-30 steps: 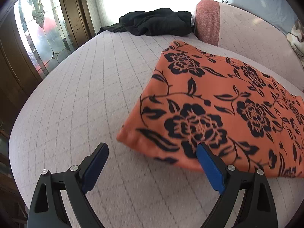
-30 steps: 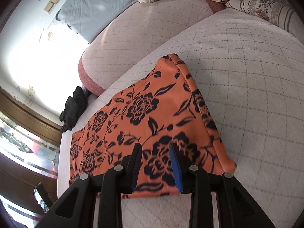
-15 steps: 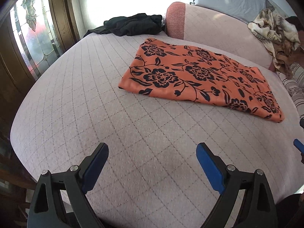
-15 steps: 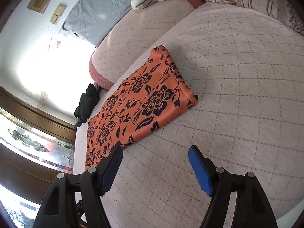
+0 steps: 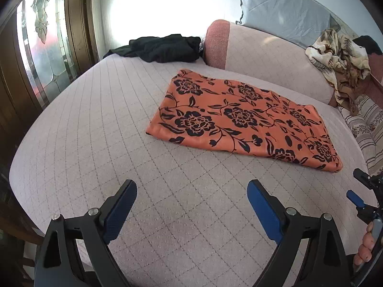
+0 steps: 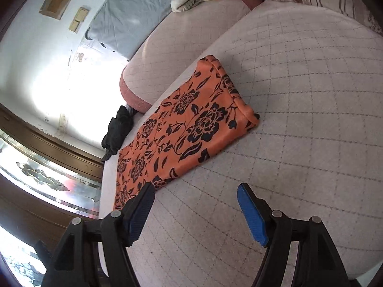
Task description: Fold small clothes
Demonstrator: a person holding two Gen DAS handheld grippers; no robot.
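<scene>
An orange cloth with black flowers [image 5: 241,122] lies folded into a long flat rectangle on the quilted pink bed [image 5: 100,124]. In the right wrist view the same orange cloth [image 6: 186,129] stretches away from the near left to the middle. My left gripper [image 5: 191,203] hovers open over bare quilt, well short of the cloth's near edge. My right gripper [image 6: 195,205] is open too, with nothing between its blue pads, just off the cloth's long side. At the far right of the left wrist view, the right gripper [image 5: 359,189] shows with a person's fingers [image 5: 366,244] on its handle.
A black garment [image 5: 165,47] lies bunched at the bed's far end beside a padded headboard [image 5: 263,47]. A patterned blanket [image 5: 340,57] and striped bedding [image 5: 368,129] sit to the right. A glazed wooden door [image 5: 47,38] stands left of the bed.
Both grippers have drawn back from the cloth, the left one also rising. The right gripper, shut on the cloth's edge a second ago, has opened and let it go. The cloth now lies flat.
</scene>
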